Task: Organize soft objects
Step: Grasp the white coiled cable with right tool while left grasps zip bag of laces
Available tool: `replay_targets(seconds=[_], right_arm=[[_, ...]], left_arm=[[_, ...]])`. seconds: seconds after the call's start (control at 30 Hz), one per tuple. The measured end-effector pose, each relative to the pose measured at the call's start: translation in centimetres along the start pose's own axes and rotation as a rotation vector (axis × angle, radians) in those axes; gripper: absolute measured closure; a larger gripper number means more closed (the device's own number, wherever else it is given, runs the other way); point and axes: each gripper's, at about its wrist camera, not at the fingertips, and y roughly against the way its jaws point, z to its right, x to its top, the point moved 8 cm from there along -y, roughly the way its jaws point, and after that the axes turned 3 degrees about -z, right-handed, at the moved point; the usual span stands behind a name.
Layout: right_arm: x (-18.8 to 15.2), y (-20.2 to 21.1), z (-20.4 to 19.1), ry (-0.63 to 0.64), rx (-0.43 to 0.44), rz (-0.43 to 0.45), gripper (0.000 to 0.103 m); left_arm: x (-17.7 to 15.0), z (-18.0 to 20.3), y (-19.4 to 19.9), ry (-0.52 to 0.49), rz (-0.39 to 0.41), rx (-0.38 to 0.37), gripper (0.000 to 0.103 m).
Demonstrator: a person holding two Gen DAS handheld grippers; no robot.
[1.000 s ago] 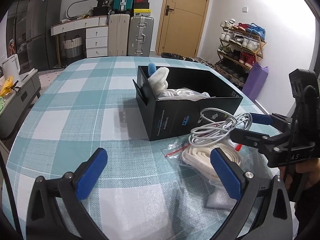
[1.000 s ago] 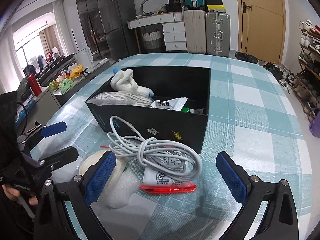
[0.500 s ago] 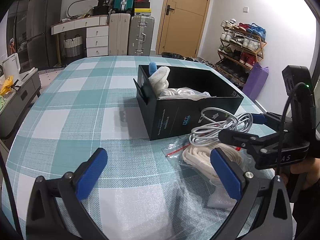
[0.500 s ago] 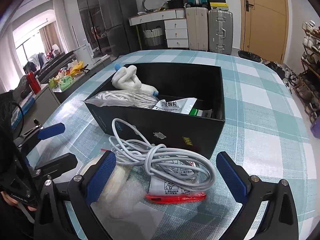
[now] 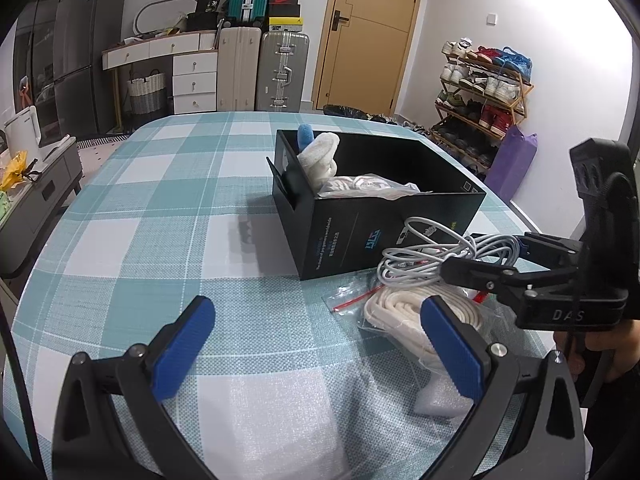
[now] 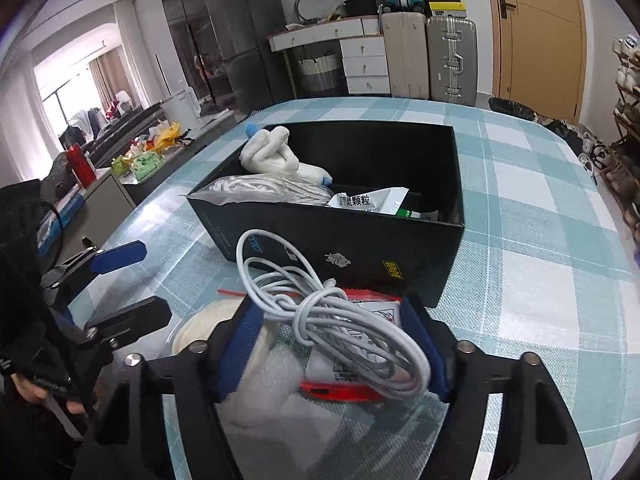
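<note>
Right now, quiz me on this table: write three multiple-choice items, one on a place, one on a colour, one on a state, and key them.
1. Where is the coiled white cable?
A. inside the black box
B. on the table in front of the black box
C. on the shoe rack

2. What colour are the gripper pads?
A. blue
B. red
C. green

3. How does the right gripper stand?
A. wide open, away from everything
B. out of view
C. narrowed around the cable

Key: B, the cable lies outside the black box wall; A, the pads are blue; C, its fingers flank the cable bundle closely, while the left gripper gapes open.
</note>
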Motion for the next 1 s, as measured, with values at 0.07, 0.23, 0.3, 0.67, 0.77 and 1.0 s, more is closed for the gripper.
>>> replay_targets(seconds=[0.07,0.23,0.3,0.67,0.77,1.0], right_arm=[[-0.1,0.5,0.1,0.005,-0.002,0.007,0.041],[-0.6,2.1,-0.7,0.066,0.0,0.029,0.048],[-0.9,2.5,-1.3,0.089,0.018,0.025,0.048],[-1.4,1.1,-2.4,0.119,0.122,0.002,0.06],[-1.4,0.7,-2.3,0.095,0.131,0.006,0.067],[-1.6,2.6,-2.0,0.063,0.13,0.089,0.072]], left_arm=[[0.0,0.0,0.0,-0.001,0.0,-0.001,0.0],[0.0,0.1,0.1,0.001,0.0,0.0,0.0],[0.0,0.1,0.1,0.001,-0.001,0.0,0.0],[0.0,0.2,0.1,0.002,-0.003,0.004,0.0],[-0.1,0.3,0.0,0.002,-0.004,0.004,0.0],[0.0,0.1,-0.1,0.002,-0.016,0.014,0.0]])
